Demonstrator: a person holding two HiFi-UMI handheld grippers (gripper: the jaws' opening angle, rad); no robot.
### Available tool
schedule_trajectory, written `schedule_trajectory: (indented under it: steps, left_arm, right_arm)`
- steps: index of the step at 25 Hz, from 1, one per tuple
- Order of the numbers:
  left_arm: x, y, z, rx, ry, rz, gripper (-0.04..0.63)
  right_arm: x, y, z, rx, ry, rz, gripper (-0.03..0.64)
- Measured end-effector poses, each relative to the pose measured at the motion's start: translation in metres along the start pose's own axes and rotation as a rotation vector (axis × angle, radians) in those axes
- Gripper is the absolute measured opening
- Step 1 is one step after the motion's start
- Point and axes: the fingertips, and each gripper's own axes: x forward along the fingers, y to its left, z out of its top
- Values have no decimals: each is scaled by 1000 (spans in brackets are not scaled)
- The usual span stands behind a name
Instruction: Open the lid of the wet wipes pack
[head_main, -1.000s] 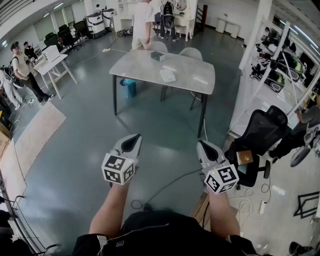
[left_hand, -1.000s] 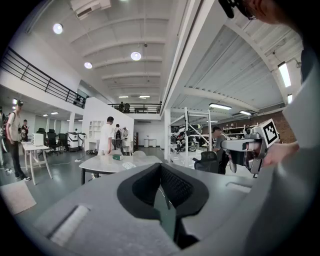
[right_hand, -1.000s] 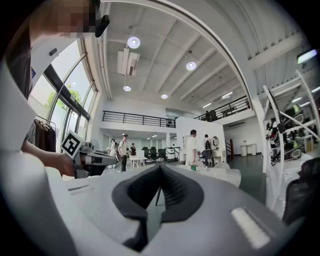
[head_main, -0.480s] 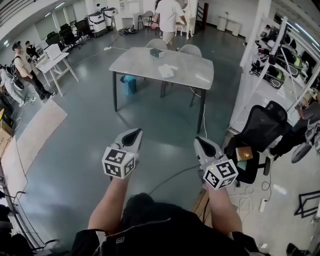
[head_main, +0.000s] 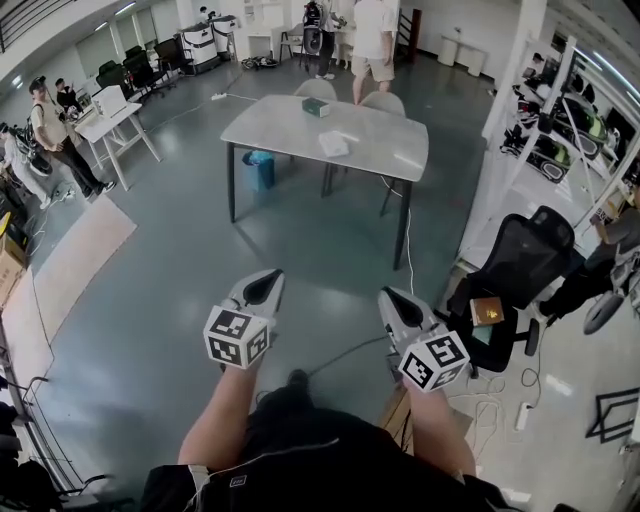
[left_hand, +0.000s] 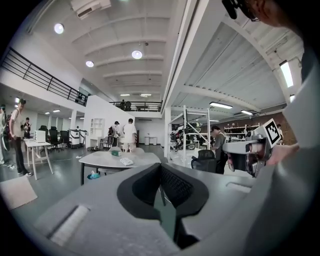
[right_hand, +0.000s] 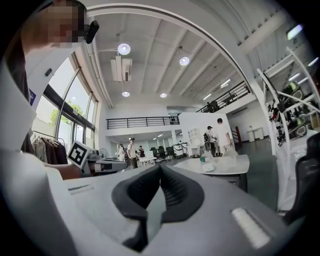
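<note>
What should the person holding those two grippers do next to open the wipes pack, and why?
Probably walk forward to the table. The white pack, likely the wipes, lies on it, far beyond reach, and the left gripper and right gripper are both shut, holding nothing.

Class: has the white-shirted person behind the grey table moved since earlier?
Yes. The person walked rightward, from the table's left corner towards its right end.

The white, flat wet wipes pack lies mid-table on the grey table; its lid is too small to tell.
</note>
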Motion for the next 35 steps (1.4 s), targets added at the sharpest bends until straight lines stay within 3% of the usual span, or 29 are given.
schedule_trajectory:
  steps: [4, 12, 26, 35]
  left_arm:
    - [9, 9, -7, -16, 18, -6, 11]
    - [70, 50, -14, -24, 26, -31, 11]
    - [181, 188, -24, -37, 99, -36, 11]
    - [214, 265, -24, -66, 75, -39, 11]
  right_arm:
    - [8, -7, -24, 51, 47, -13, 3]
    - [71, -48, -31, 46, 81, -31, 3]
    - [239, -118, -46, 92, 168, -44, 3]
    - [322, -117, -52, 69, 213, -37, 3]
